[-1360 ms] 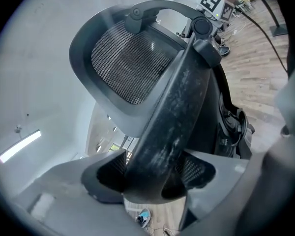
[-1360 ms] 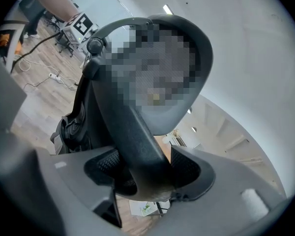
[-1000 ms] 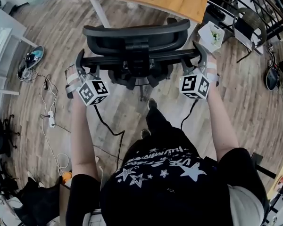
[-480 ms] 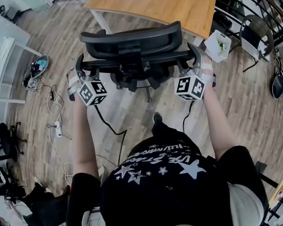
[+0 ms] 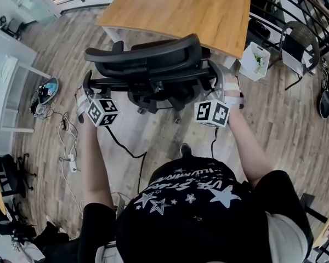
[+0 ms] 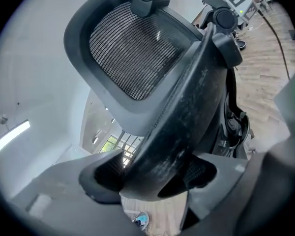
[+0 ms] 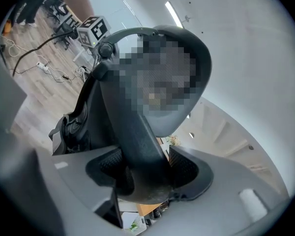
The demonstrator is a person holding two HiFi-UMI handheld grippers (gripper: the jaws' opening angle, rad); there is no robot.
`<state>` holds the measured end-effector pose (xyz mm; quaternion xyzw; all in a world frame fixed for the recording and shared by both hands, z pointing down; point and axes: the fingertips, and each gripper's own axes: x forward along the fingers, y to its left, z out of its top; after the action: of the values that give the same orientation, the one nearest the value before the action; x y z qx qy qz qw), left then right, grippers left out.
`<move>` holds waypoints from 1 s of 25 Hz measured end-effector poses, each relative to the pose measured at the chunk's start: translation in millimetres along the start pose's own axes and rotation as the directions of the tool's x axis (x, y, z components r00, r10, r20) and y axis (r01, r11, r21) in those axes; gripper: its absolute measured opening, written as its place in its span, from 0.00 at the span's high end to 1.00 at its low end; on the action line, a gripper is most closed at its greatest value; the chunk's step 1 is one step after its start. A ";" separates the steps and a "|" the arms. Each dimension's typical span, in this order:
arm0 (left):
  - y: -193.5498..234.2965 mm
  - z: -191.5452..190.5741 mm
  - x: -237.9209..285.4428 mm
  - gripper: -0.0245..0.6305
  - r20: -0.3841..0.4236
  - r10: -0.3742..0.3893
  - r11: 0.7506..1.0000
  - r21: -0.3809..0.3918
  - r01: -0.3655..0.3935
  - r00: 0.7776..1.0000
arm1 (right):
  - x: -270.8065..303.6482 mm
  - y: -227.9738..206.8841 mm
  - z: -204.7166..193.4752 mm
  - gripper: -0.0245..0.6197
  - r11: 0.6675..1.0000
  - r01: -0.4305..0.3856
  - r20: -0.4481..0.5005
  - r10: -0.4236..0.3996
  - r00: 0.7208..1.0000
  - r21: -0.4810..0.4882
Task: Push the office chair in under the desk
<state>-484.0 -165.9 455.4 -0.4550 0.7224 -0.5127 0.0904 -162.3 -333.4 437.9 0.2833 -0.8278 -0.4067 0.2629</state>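
Note:
The black office chair stands with its back to me, its seat at the edge of the wooden desk. My left gripper clamps the left side of the chair's back frame, which runs between the jaws of this gripper; those jaws are opening slightly. My right gripper holds the right side of the back frame, which fills the gap of that gripper while its jaws are closing. The mesh headrest rises above.
A white box with a plant sits on the floor right of the desk, next to a dark wire chair. Cables and a power strip lie on the wood floor at left. A white table stands far left.
The chair has rolled forward toward the desk, and both grippers have moved forward with it, still on the back frame. The person has stepped after it.

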 end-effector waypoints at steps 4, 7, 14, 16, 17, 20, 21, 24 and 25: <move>7.0 5.7 18.3 0.45 0.007 -0.005 1.000 -0.012 0.005 1.000 | 7.8 -2.9 1.7 0.56 1.000 0.016 0.005 -0.016 1.000 -0.012; 8.2 9.0 32.8 0.45 0.020 -0.017 1.000 -0.004 0.017 1.000 | 16.8 -5.2 -0.3 0.56 1.000 0.029 -0.006 -0.029 1.000 -0.012; 15.2 24.0 76.5 0.45 0.068 -0.035 0.999 0.036 0.033 0.997 | 45.3 -15.5 -7.0 0.56 0.999 0.053 -0.050 -0.053 0.997 0.002; 18.9 30.3 91.0 0.45 0.093 -0.040 0.998 0.050 0.035 0.995 | 54.8 -20.0 -8.5 0.56 0.998 0.063 -0.073 -0.062 0.995 0.006; 20.4 33.9 99.0 0.45 0.105 -0.046 0.998 0.058 0.040 0.993 | 59.8 -22.7 -9.2 0.56 0.998 0.067 -0.087 -0.067 0.994 0.007; 23.7 43.0 122.4 0.45 0.145 -0.069 0.995 0.086 0.057 0.987 | 73.3 -27.6 -12.1 0.55 0.997 0.080 -0.141 -0.078 0.987 0.008; 25.7 44.6 129.6 0.45 0.160 -0.074 0.994 0.096 0.059 0.984 | 77.8 -28.1 -12.0 0.55 0.996 0.085 -0.157 -0.083 0.984 0.010; 31.2 49.4 151.4 0.45 0.194 -0.083 0.991 0.118 0.061 0.977 | 91.2 -28.7 -11.9 0.55 0.994 0.108 -0.193 -0.103 0.976 0.016; 32.1 52.1 158.8 0.45 0.203 -0.088 0.990 0.124 0.064 0.975 | 94.9 -29.4 -12.5 0.55 0.993 0.117 -0.203 -0.111 0.973 0.018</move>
<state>-561.5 -317.4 458.4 -0.5275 0.6599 -0.5066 0.1720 -213.0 -419.7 439.8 0.3738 -0.7852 -0.3780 0.3175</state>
